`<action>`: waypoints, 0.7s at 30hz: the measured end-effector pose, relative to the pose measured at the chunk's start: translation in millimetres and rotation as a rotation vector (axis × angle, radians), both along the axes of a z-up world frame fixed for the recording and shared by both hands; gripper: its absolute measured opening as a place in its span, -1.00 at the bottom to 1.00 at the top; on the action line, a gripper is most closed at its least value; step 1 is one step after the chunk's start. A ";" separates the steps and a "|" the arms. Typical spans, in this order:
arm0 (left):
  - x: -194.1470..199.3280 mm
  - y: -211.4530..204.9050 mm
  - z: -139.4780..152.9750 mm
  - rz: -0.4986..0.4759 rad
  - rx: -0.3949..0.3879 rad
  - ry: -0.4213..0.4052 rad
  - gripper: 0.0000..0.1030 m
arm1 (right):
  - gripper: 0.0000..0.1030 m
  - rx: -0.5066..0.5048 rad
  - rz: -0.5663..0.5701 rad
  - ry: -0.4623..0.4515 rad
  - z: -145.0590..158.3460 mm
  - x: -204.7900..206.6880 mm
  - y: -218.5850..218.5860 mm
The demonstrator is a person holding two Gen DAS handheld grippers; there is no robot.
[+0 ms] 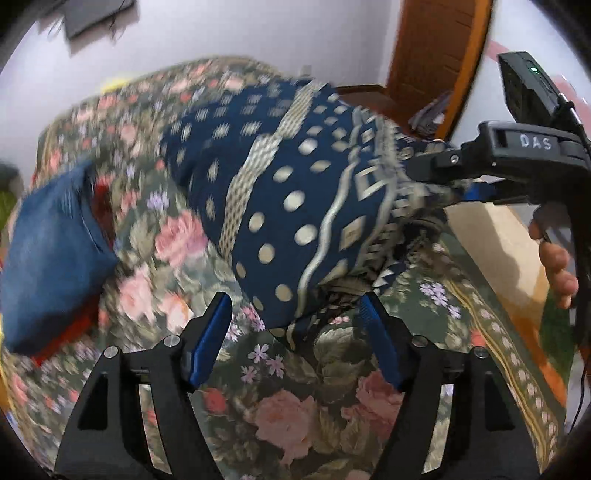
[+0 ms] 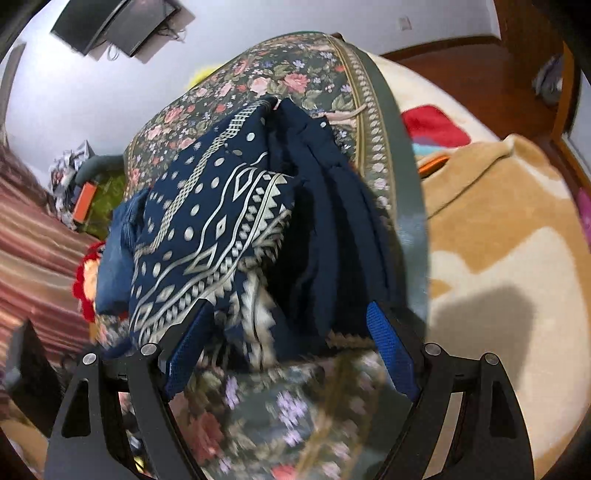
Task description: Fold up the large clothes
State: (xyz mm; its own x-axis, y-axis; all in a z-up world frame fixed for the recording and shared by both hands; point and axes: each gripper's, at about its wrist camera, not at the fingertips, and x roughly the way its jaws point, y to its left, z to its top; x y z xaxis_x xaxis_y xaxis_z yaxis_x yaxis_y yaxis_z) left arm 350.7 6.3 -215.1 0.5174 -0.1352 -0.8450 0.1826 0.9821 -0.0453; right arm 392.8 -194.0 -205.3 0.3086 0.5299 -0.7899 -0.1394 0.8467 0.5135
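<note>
A large navy garment [image 1: 295,177] with cream dots and geometric bands lies bunched in a thick heap on the floral bedspread [image 1: 295,406]. My left gripper [image 1: 294,299] stands open just in front of its near corner, the blue pads [image 1: 210,332] clear of the cloth. In the right wrist view the same garment [image 2: 221,229] fills the middle, with a plain navy layer beside the patterned one. My right gripper [image 2: 289,306] is open, its jaws wide on either side of the heap's near edge. That gripper [image 1: 432,162] also shows in the left wrist view, at the garment's right edge.
A folded blue denim piece [image 1: 51,258] lies on something red to the left of the garment. A beige blanket [image 2: 498,258] covers the bed's right side. A hand [image 1: 554,266] holds the right gripper. A wooden door [image 1: 436,48] and a wall-mounted screen [image 2: 118,26] stand behind.
</note>
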 end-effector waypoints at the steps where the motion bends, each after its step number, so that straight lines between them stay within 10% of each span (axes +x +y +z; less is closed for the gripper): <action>1: 2.5 1.8 -5.5 0.019 -0.011 0.012 0.37 | 0.49 0.008 -0.005 0.009 -1.9 1.9 1.8; 9: 20.3 29.2 -21.3 0.093 -0.035 0.027 0.42 | -0.72 -0.034 0.072 -0.039 10.7 0.6 33.0; 12: 23.4 53.1 -20.7 0.189 0.062 -0.004 0.42 | -0.80 -0.009 0.129 -0.109 32.1 -5.8 48.4; 15: 21.5 81.8 -15.3 0.252 -0.021 0.010 0.42 | -0.81 -0.021 0.159 -0.206 60.1 -18.8 64.5; 21: 1.1 75.9 18.5 0.168 -0.036 -0.056 0.42 | -0.82 -0.035 0.142 -0.336 101.1 -45.2 64.8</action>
State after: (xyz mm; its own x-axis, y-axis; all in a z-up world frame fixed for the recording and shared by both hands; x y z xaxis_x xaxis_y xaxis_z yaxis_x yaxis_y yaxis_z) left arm 351.8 82.2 -196.6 0.5816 -0.0726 -0.8103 0.0198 0.9970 -0.0751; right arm 347.6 -129.3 -104.2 0.4794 0.5605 -0.6753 -0.4125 0.8231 0.3903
